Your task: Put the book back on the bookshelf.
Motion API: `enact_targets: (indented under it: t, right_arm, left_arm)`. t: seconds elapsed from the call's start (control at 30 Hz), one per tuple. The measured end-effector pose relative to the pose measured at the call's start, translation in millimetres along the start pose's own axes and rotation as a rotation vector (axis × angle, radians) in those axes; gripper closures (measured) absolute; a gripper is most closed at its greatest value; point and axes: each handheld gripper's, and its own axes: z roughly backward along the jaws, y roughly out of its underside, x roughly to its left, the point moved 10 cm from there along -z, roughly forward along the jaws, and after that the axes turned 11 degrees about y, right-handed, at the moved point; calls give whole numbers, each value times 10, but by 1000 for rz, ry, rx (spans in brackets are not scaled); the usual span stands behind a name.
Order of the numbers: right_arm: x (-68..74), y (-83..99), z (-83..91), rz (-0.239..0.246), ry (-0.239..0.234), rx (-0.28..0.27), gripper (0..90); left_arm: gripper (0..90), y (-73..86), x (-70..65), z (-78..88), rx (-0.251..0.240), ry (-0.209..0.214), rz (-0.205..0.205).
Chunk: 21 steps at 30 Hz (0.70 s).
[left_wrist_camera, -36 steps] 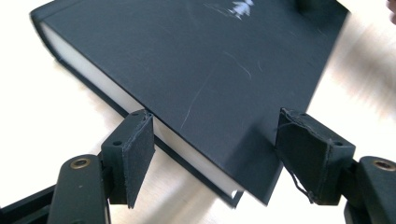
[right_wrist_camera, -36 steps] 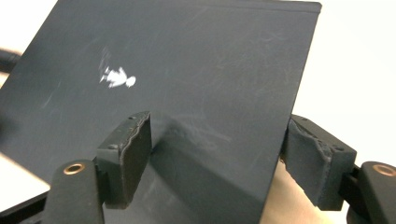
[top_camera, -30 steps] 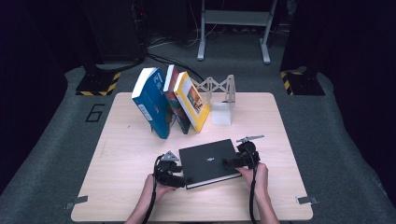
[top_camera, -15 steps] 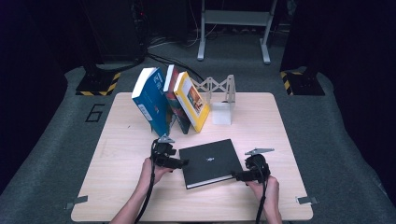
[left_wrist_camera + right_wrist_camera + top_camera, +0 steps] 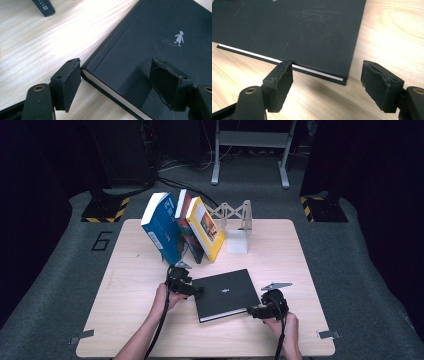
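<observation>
Between left jaws: corner of black book, spine side; one pad hangs over the cover, the other sits off the edge above the table; no pad presses the cover.
Left gripper: jaws spread; they have just been closing a little, with the book corner between them but not clamped.
Ahead of right jaws: the near corner of the book, page edge showing white; left pad level with the page edge, right pad over bare wood beside the cover.
Right gripper: jaws spread, holding nothing; they have just been closing slightly.
Black book: lies flat and closed on the table, cover up, small pale figure printed on it, between the two grippers.
Beyond left gripper: blue book, red book and yellow book, leaning together against a white bookend.
Hands: one on each gripper, forearms entering from the near table edge.
</observation>
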Motion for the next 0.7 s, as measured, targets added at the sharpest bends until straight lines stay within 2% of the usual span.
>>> enact_targets:
  t: [0.07, 0.13, 0.27, 0.57, 0.63, 0.7]
  right_arm:
    - [27, 11, -12, 10, -10, 10, 248]
    - [31, 0, -16, 8, -11, 4, 250]
    - [24, -20, -24, 13, -19, 4, 244]
    - [6, -83, -53, -7, -59, -11, 233]
    - [8, -80, -43, -22, -58, 3, 236]
    - [-25, -99, -47, -19, -47, -8, 254]
  left_arm:
    - [257, -10, 4, -10, -3, 1, 3]
    - [257, -18, 9, -11, 0, -6, -11]
    - [263, -13, 6, -5, 15, 8, -19]
    - [264, 12, -16, 14, 25, 6, -27]
    - [264, 29, -26, 26, 26, 0, -29]
    - [264, 57, -43, 42, 37, 12, -40]
